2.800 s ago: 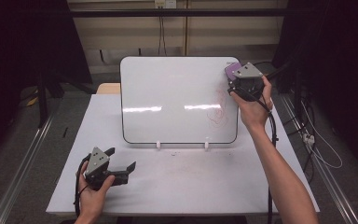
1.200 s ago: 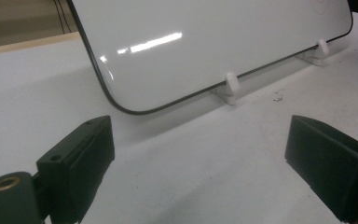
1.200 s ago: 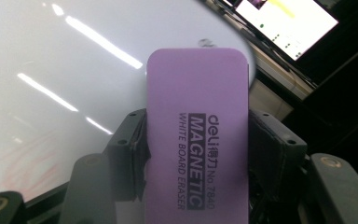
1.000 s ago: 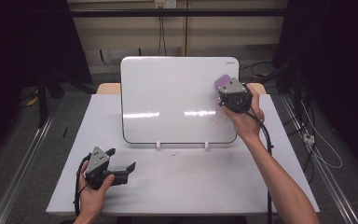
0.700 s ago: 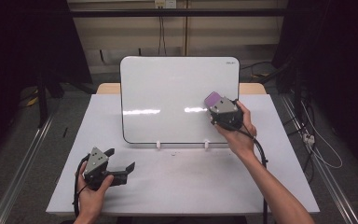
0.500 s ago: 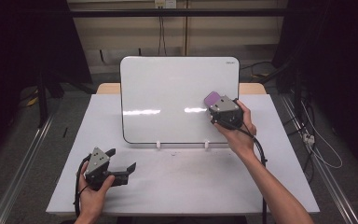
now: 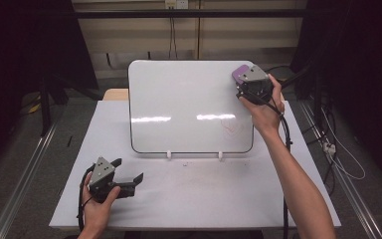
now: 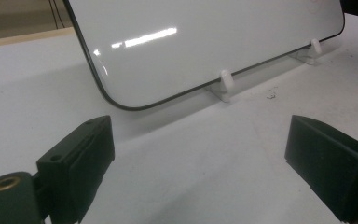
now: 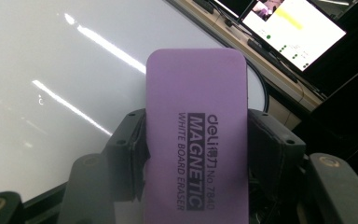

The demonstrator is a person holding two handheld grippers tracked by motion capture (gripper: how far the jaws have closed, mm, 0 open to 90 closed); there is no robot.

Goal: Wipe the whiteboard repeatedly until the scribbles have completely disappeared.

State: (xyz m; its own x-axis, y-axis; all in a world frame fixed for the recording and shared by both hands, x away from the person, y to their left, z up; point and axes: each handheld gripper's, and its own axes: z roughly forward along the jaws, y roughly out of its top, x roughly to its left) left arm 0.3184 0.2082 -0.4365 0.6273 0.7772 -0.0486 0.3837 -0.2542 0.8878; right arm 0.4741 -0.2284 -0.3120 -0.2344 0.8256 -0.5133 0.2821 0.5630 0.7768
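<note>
table (image 7: 189,199), white, carries a whiteboard (image 7: 189,99) propped upright on two small white clip feet (image 8: 226,80). the board is mostly clean; a faint reddish scribble (image 7: 232,127) remains low on its right side, though it is too pale to say what was drawn.

what changed: half a second ago the right gripper (image 7: 246,82) sat lower, at mid-height near the board's right edge; now it is up at the top right corner, well above the scribble. likely the top of a wiping stroke, so the mark below has yet to be cleared and wiping isn't finished.

the right gripper is clamped on a purple magnetic whiteboard eraser (image 9: 198,140), jaws pressing its two long sides, eraser sticking out past the tips toward the board. in the high view the eraser (image 7: 239,73) lies at the board's top right corner; contact can't be confirmed.

the left gripper (image 7: 127,174) rests low on the table at front left, jaws spread wide, nothing between them, well apart from the board, same place as before.
</note>
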